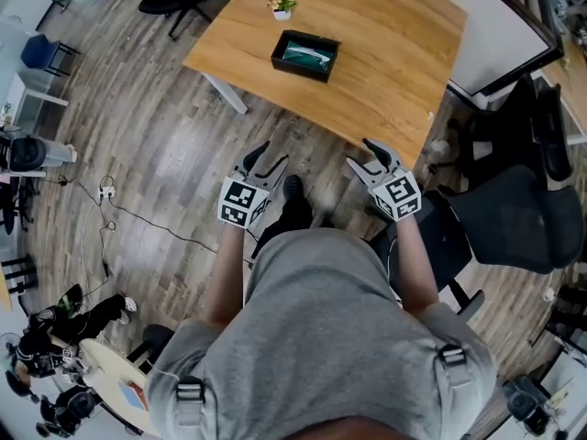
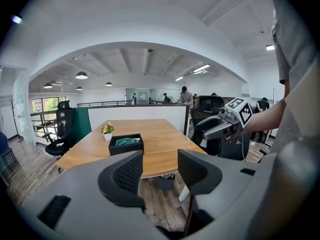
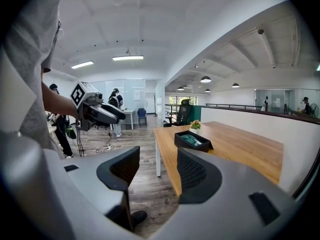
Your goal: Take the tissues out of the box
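A black open box (image 1: 305,55) with green tissues inside sits on a wooden table (image 1: 385,53), toward its left end. It also shows as the black box (image 2: 126,144) in the left gripper view and the black box (image 3: 192,140) in the right gripper view. My left gripper (image 1: 263,160) and right gripper (image 1: 370,157) hang in front of my body, short of the table's near edge and well apart from the box. Both are open with nothing between the jaws. The left gripper (image 2: 159,171) faces the table head-on; the right gripper (image 3: 157,170) sees it from its corner.
A small potted plant (image 1: 282,5) stands just behind the box. A white partition (image 1: 500,35) lines the table's far right side. Black office chairs (image 1: 514,214) stand to my right, and cables (image 1: 110,204) lie on the wood floor at left. People stand in the background.
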Demonstrator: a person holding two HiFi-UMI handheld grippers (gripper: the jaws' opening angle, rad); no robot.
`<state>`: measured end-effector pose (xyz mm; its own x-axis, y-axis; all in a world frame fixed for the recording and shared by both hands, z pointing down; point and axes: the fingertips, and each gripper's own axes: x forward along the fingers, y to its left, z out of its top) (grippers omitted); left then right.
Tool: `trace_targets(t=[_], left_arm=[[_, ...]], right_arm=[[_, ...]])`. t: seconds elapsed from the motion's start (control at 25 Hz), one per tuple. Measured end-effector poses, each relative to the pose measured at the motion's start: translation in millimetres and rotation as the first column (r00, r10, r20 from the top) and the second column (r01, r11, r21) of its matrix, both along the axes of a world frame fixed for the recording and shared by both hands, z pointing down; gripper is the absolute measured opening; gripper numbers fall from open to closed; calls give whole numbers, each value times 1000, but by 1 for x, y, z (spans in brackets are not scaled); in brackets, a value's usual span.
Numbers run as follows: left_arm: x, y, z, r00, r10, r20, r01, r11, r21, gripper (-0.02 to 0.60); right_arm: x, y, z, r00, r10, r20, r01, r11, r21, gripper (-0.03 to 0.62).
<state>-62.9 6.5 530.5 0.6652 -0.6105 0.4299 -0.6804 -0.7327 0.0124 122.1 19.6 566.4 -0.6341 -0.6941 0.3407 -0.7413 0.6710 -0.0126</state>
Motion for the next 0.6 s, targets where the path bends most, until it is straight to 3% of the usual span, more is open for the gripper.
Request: trace_targets(t=[0.6], left_arm=[[-41, -117, 4, 996, 90, -17, -90, 996, -27, 227]], right_arm=[[-58, -106, 4, 999, 46, -19, -46, 998, -40, 233]])
